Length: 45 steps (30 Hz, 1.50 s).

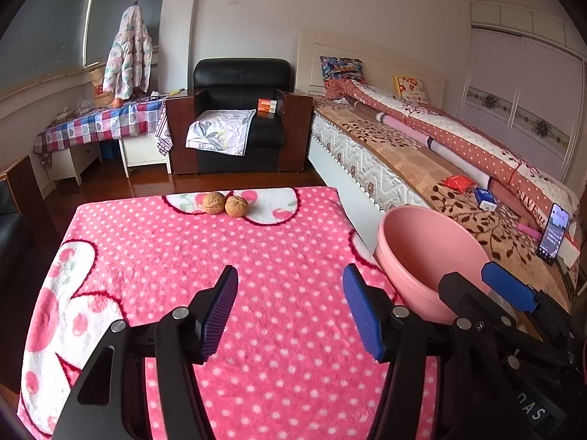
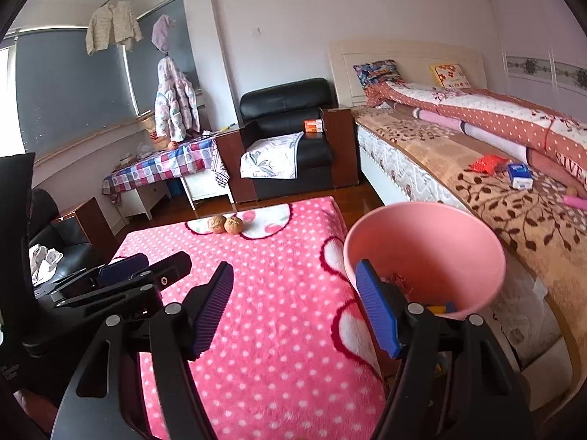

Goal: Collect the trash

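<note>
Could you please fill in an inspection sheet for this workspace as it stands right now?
Surface: pink polka-dot blanket covering the table.
Job's things: two walnuts side by side at the far edge; pink bin beside the table on the bed side, some scraps inside.
Clutter: nothing else seen on the blanket.
Grippers: left gripper open and empty over the blanket; right gripper open and empty, its right finger over the bin's near rim.
Cables: nothing seen.
Surroundings: bed with a phone, black armchair, checked-cloth table.

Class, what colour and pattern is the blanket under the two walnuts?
Pink with white polka dots and cherry motifs; the blanket shows best in the left wrist view.
</note>
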Available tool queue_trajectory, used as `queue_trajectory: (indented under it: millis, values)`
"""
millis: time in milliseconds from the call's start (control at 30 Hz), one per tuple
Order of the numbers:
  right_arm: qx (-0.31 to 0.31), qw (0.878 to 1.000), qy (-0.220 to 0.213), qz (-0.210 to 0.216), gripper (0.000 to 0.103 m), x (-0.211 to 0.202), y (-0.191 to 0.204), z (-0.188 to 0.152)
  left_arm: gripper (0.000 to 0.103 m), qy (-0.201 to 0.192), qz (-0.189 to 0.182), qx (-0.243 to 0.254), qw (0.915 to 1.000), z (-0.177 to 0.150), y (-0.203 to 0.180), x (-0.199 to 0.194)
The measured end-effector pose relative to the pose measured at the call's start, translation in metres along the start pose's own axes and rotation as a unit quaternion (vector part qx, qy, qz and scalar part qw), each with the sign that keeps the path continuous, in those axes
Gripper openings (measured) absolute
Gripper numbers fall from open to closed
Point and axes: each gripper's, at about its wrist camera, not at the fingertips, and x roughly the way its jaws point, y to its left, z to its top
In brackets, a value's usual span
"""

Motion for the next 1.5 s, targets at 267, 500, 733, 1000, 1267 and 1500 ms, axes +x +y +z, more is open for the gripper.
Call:
queue_trajectory:
  millis: [267, 500, 733, 1000, 1267, 1500]
  values:
    - [0.015, 1.000, 0.002, -0.012, 0.070, -0.004, -0.008, -0.005, 0.058, 0.006, -0.012, 0.017, 0.9998, -0.007, -0.014, 0.001]
    - [0.020, 1.000, 0.005, -0.015, 0.070, -0.003, -0.011, -0.006, 0.057, 0.006, -0.015, 0.021, 0.9996, -0.008, -0.017, -0.001]
    - [0.021, 1.000, 0.008, -0.015, 0.070, -0.003, -0.011, -0.007, 0.057, 0.006, -0.015, 0.021, 0.9996, -0.008, -0.017, -0.001]
    - [0.020, 1.000, 0.009, -0.016, 0.070, -0.002, -0.012, -0.008, 0.057, 0.009, -0.018, 0.019, 0.9996, -0.011, -0.017, 0.000]
    - [0.020, 1.000, 0.011, -0.017, 0.070, -0.002, -0.012, -0.009, 0.057, 0.010, -0.018, 0.019, 0.9996, -0.011, -0.017, 0.000]
    - [0.020, 1.000, 0.012, -0.016, 0.070, -0.002, -0.012, -0.009, 0.056, 0.011, -0.019, 0.018, 0.9996, -0.014, -0.015, 0.001]
